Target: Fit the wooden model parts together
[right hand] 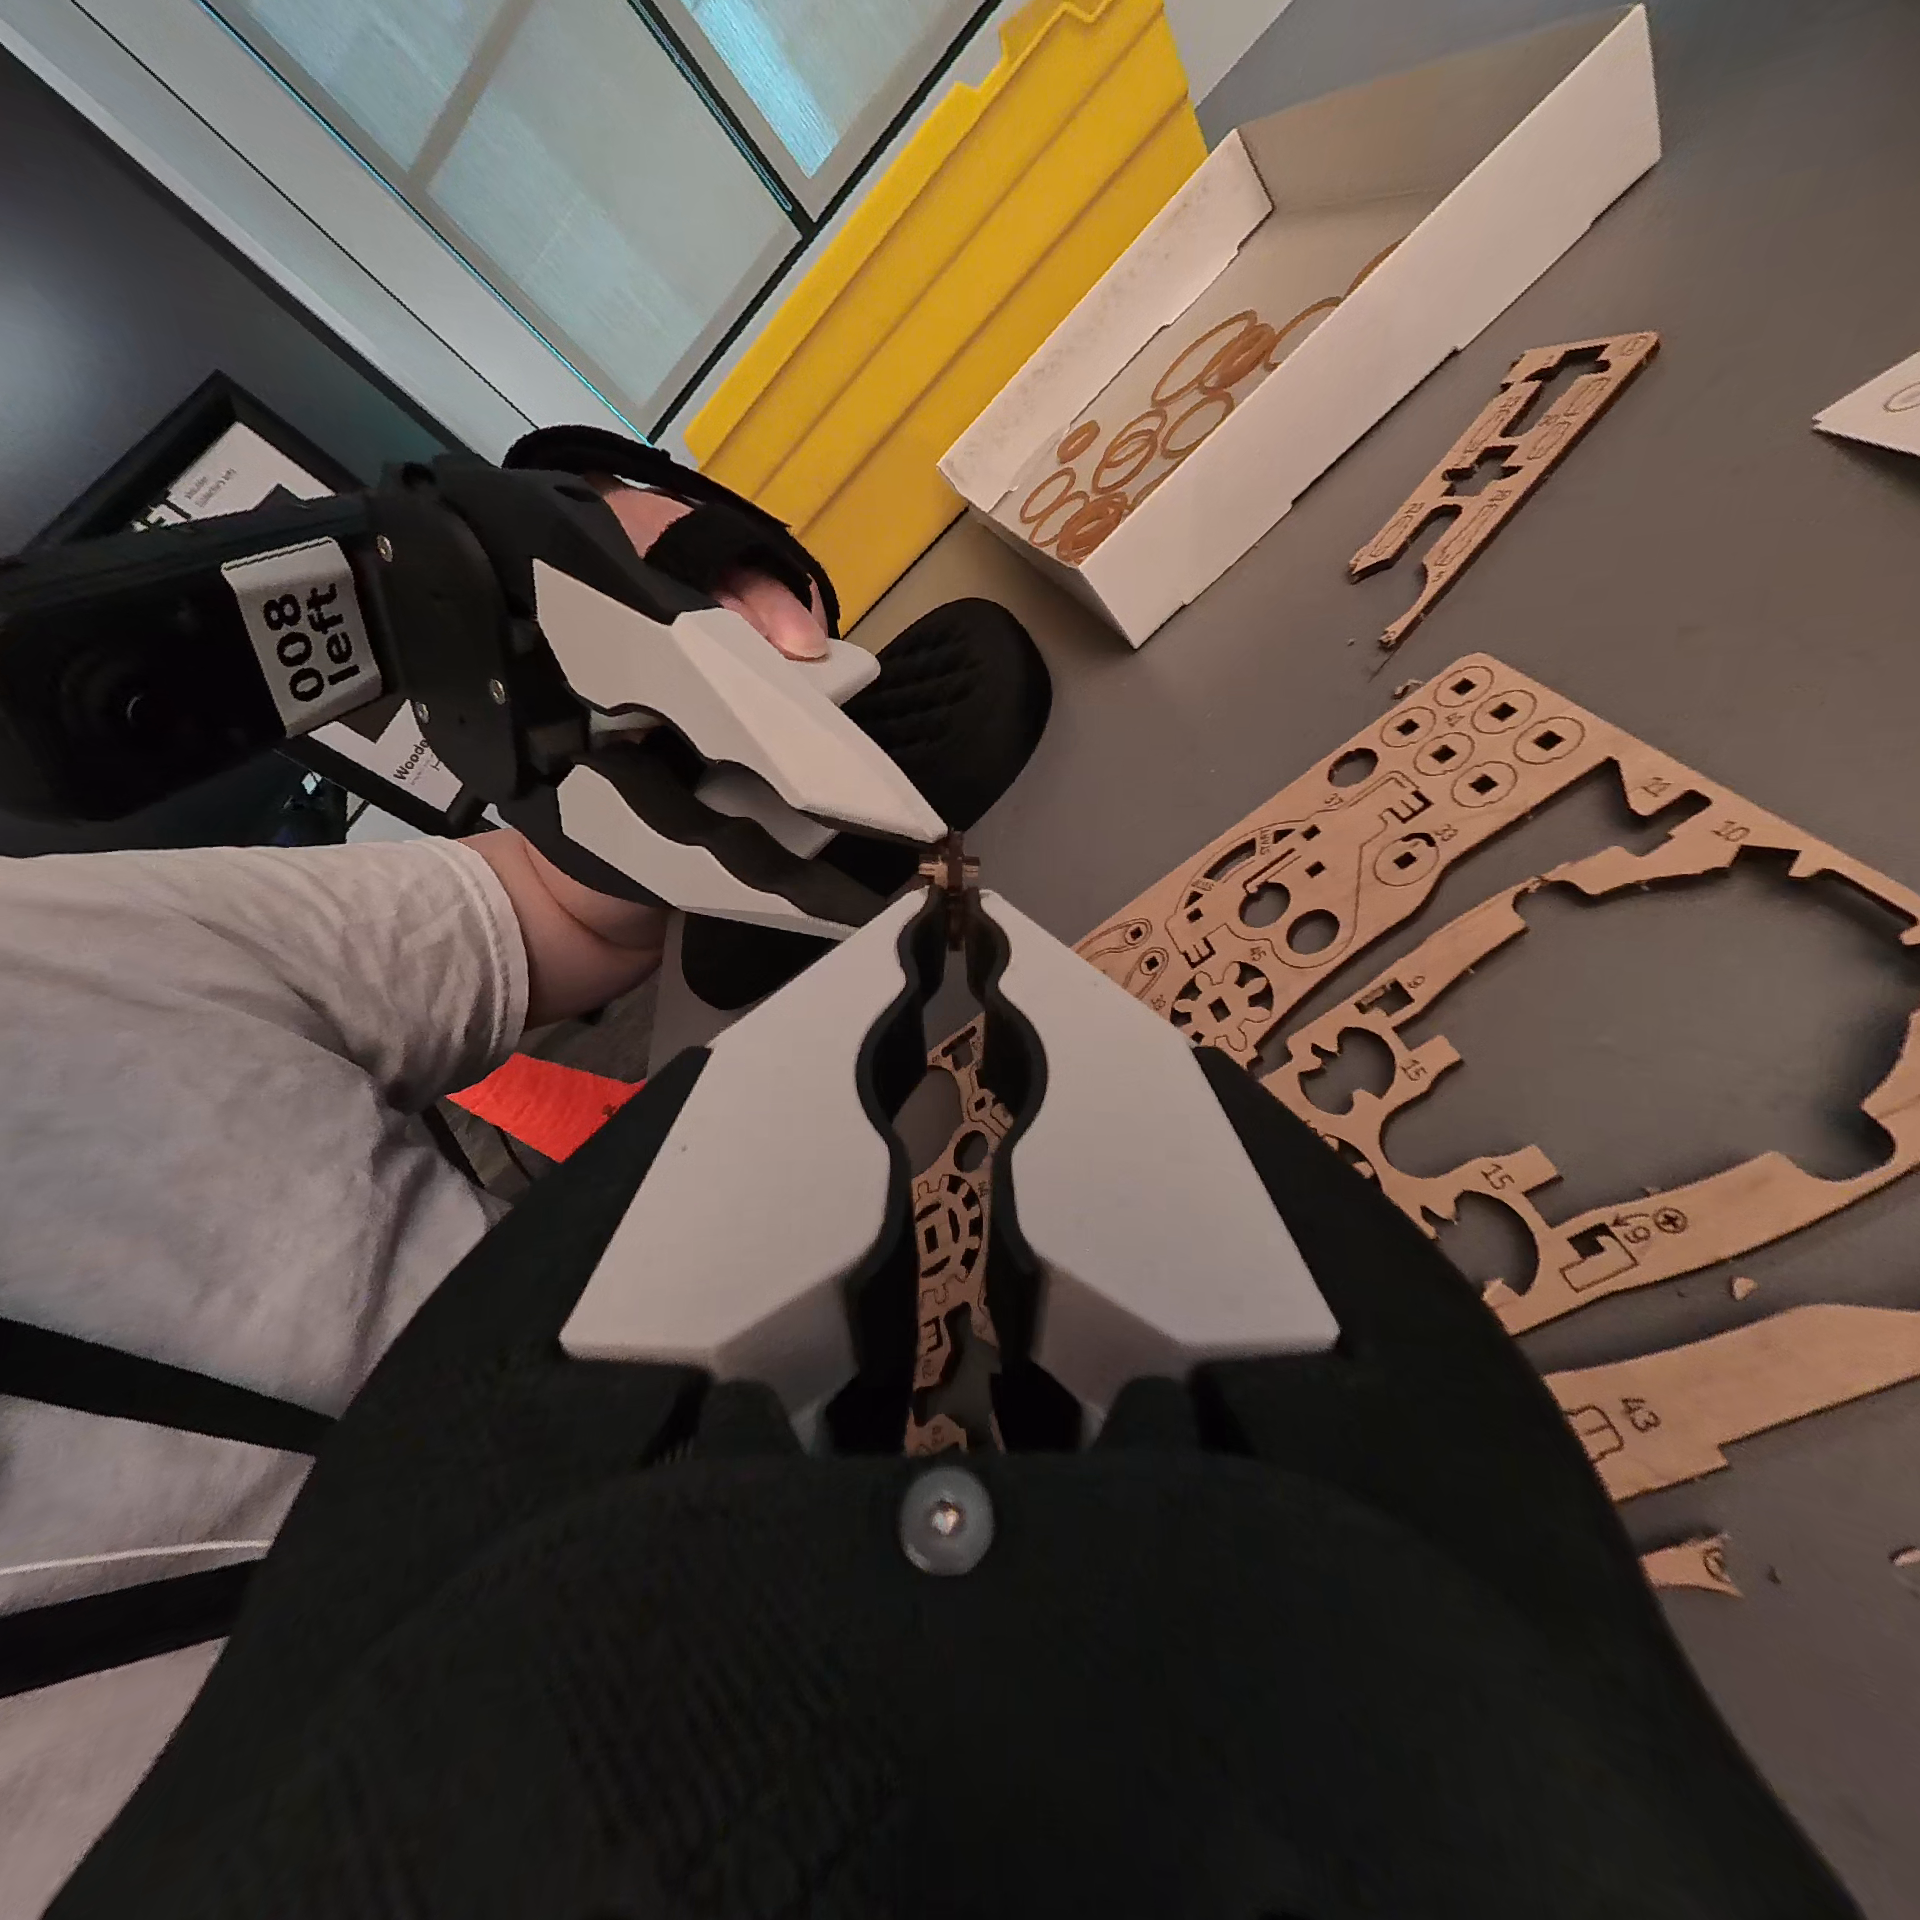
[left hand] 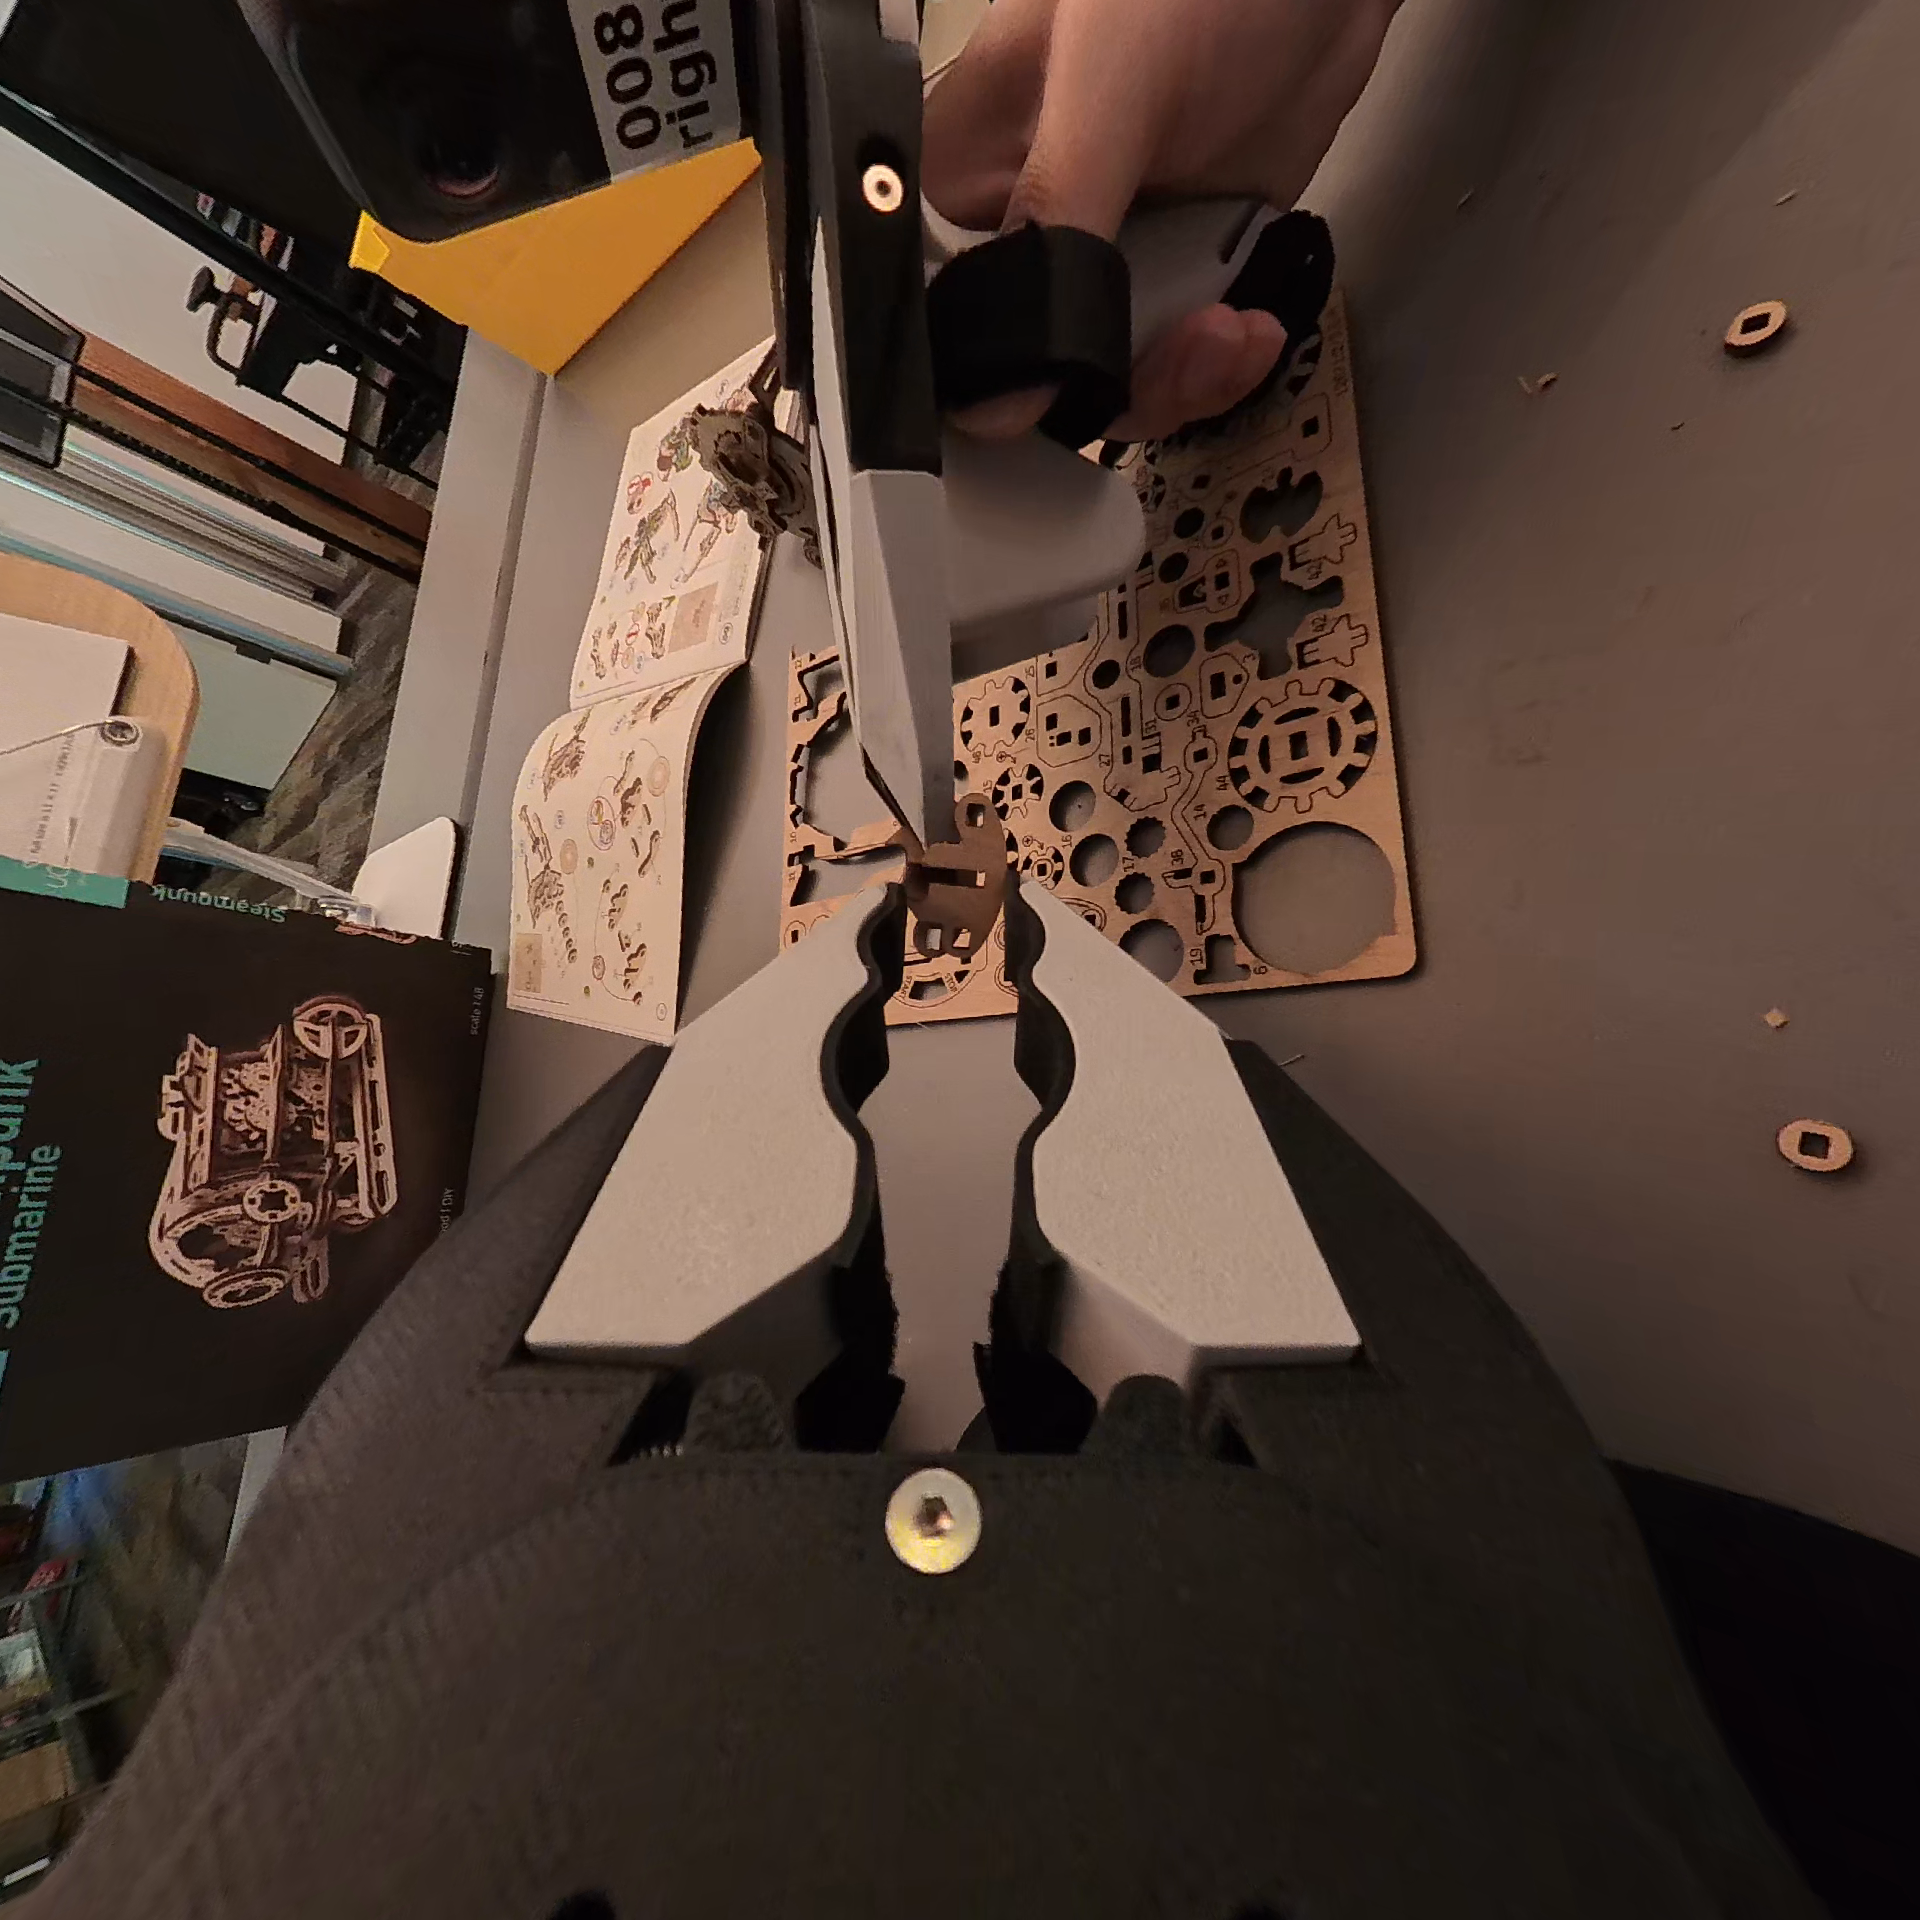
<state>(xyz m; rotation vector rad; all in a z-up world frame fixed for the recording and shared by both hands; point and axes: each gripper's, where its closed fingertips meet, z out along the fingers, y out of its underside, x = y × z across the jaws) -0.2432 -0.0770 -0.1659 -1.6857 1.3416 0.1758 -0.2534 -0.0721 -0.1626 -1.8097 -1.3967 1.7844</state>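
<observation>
Wood piece [left hand: 954, 871] at frame centre sits between the spread left gripper [left hand: 951, 914] tips, pinched by the right gripper [right hand: 951, 914] from above, over the sheet [left hand: 1299, 727]; I'd align slots squarely and press gently to avoid snapping.

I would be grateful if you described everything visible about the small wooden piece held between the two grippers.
The small wooden piece is thin, light-brown laser-cut plywood, roughly oval with a round hole and angular slots. It is held in the air above a cut-out wooden sheet. The right gripper pinches it, seen edge-on there. The left gripper flanks its lower part, fingertips close around it; whether they press it is unclear.
</observation>
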